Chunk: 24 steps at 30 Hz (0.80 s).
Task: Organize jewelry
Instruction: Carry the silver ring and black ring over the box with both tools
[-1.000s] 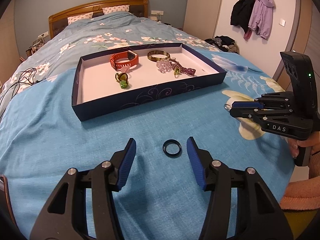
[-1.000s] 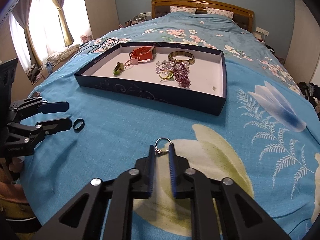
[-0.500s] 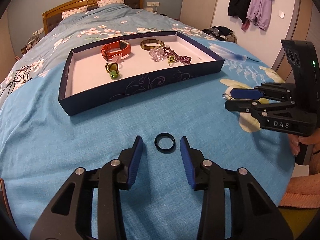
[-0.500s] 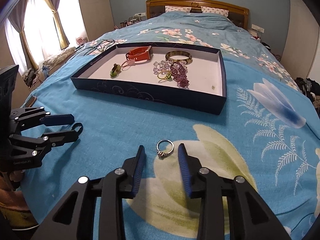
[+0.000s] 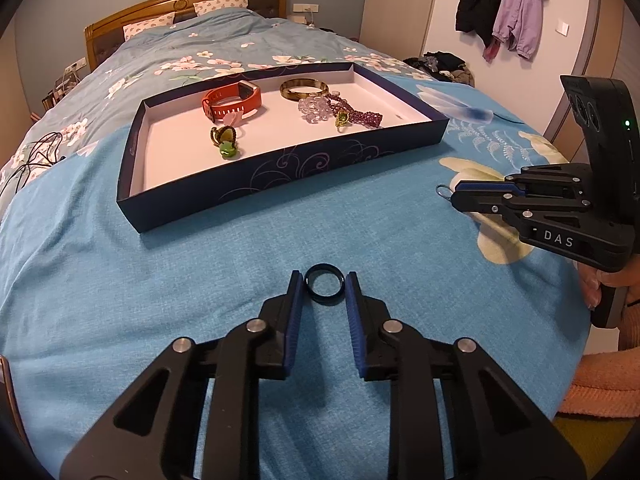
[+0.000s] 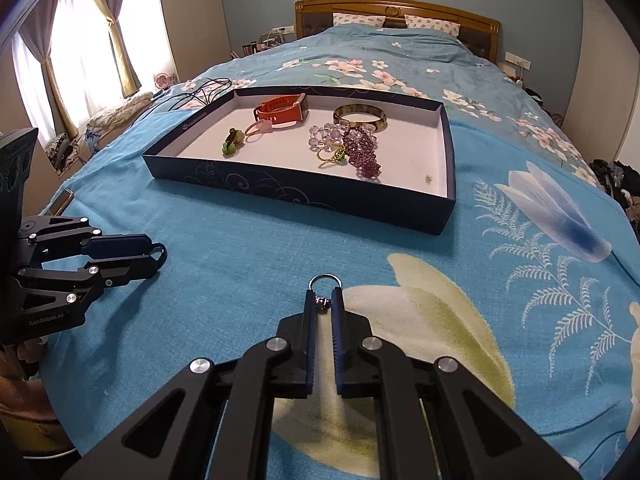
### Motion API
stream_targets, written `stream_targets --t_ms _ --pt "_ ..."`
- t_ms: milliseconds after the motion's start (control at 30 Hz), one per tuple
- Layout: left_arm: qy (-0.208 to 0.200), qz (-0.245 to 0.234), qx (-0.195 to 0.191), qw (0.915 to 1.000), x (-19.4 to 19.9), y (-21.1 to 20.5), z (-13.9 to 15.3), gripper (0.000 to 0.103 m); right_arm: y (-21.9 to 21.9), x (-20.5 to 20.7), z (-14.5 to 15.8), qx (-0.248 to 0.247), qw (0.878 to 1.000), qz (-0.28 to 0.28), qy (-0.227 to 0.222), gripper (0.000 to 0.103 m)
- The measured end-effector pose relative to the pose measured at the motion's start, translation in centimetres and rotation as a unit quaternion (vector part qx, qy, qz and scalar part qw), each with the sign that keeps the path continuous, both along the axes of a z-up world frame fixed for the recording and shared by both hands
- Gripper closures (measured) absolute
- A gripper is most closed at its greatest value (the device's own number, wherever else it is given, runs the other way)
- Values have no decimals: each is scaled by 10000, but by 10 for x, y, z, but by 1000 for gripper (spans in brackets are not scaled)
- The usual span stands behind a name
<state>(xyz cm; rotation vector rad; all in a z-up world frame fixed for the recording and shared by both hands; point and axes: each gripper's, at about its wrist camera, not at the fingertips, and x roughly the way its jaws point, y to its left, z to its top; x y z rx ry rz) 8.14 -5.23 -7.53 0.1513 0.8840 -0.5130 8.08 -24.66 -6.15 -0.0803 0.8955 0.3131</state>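
Observation:
A black ring (image 5: 324, 303) lies on the blue bedspread between the fingertips of my left gripper (image 5: 323, 280). Its jaws are closing and both pads touch the ring's sides. From the right wrist view, the black ring (image 6: 162, 250) pokes out past the left gripper (image 6: 154, 254). My right gripper (image 6: 322, 292) is shut on a silver ring (image 6: 325, 275); its stone sits between the pads and its loop sticks out in front. Beyond both stands a dark blue tray (image 5: 280, 168) holding an orange watch band (image 5: 234, 102), an amber bangle (image 5: 304, 89), beaded bracelets and green rings.
The bed runs back to a wooden headboard (image 6: 396, 6). Black cables (image 5: 36, 156) lie on the cover left of the tray. A phone (image 6: 60, 202) rests at the bed's left edge. A person's hand (image 5: 600, 284) holds the right gripper (image 5: 454, 196). Coats (image 5: 500, 16) hang on the wall.
The left jaws narrowed from wide apart until they meet the black ring. The right jaws opened off the silver ring half a second ago and have shut on it again.

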Motion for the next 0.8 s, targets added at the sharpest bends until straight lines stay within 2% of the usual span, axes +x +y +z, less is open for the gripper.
stream_targets --t_ms 400,700,800 --pt "-38 31 -54 10000 -1 1 3 81 0 -9 11 185 9993 138 -279 97" --pt "-209 121 -193 9995 -4 7 16 81 -2 -13 23 433 9974 158 -554 97" --pt "-294 166 -257 9991 -4 10 22 81 -3 -14 27 516 9966 148 -625 100"
